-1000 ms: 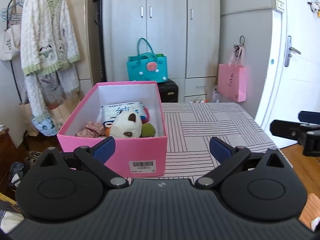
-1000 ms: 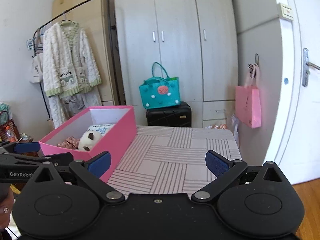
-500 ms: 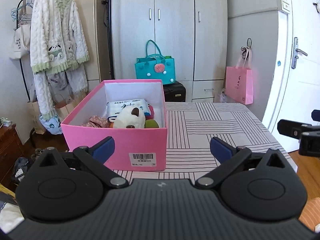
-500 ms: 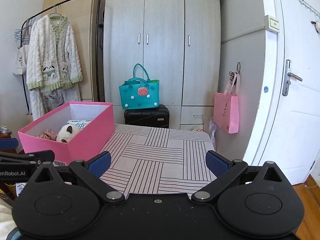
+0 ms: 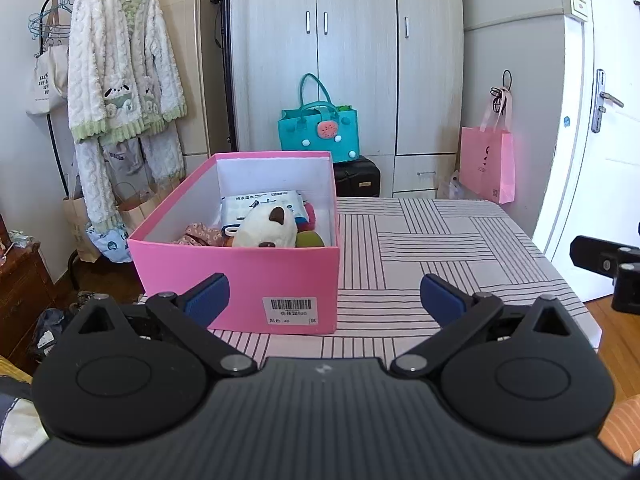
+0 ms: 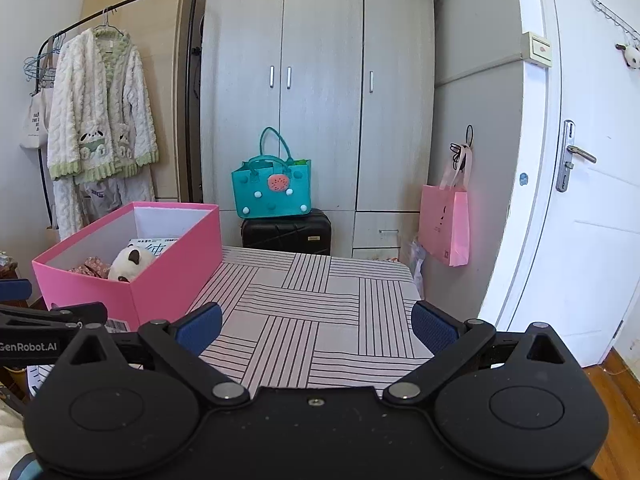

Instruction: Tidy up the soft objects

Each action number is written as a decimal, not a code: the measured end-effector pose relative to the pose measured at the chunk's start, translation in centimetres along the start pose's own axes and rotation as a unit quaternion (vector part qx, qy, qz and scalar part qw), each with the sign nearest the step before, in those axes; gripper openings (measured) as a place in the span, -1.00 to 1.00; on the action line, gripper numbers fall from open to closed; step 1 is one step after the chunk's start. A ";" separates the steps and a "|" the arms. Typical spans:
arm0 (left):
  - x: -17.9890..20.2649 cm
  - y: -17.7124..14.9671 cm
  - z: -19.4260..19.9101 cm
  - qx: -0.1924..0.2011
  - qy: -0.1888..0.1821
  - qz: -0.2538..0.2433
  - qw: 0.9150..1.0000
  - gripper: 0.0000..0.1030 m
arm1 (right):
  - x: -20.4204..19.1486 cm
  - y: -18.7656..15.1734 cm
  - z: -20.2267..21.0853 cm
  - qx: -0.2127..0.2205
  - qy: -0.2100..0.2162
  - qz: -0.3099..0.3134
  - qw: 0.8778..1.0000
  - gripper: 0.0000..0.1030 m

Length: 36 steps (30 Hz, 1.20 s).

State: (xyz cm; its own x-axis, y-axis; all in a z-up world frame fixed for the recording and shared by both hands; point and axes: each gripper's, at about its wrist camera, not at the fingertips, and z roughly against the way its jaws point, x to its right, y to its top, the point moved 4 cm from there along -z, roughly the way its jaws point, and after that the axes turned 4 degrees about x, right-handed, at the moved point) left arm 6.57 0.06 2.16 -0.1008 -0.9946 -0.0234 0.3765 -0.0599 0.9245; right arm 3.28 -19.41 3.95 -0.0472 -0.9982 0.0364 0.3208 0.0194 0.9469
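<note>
Both claws, left claw [image 5: 323, 295] and right claw [image 6: 316, 327], apart, empty. Soft items in pink box [image 5: 236, 272], 11 o'clock on surface [image 6: 320, 304]. We judge sorting done; we retreat clear of box.

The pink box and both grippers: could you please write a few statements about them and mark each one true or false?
1. The pink box is open at the top. True.
2. A plush toy lies on the table beside the box. False: it lies inside the box.
3. The left gripper is open and holds nothing. True.
4. The right gripper is shut on a cloth. False: it is open and empty.
5. A wipes pack lies in the box behind the toy. True.
6. The teal bag hangs on the door. False: it sits on a black suitcase.
</note>
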 end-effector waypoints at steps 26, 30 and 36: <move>0.1 -0.7 0.0 -0.007 0.011 -0.005 1.000 1.00 | 0.1 -0.9 -0.8 0.003 -0.004 0.007 1.000 0.99; 0.2 -0.8 0.0 -0.011 0.008 -0.007 1.000 1.00 | 0.2 -0.9 -0.7 0.006 -0.004 0.004 1.000 0.98; 0.5 -0.9 0.2 -0.013 0.005 -0.011 1.000 1.00 | 0.2 -0.9 -0.6 0.007 -0.004 0.001 1.000 0.98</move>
State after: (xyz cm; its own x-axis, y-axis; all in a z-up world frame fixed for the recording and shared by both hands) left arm 5.98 -0.36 1.39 -0.1010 -0.9937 -0.0481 0.3983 -0.0847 0.9133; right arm 3.58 -19.62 2.90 -0.0538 -0.9977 0.0409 0.3083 0.0224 0.9510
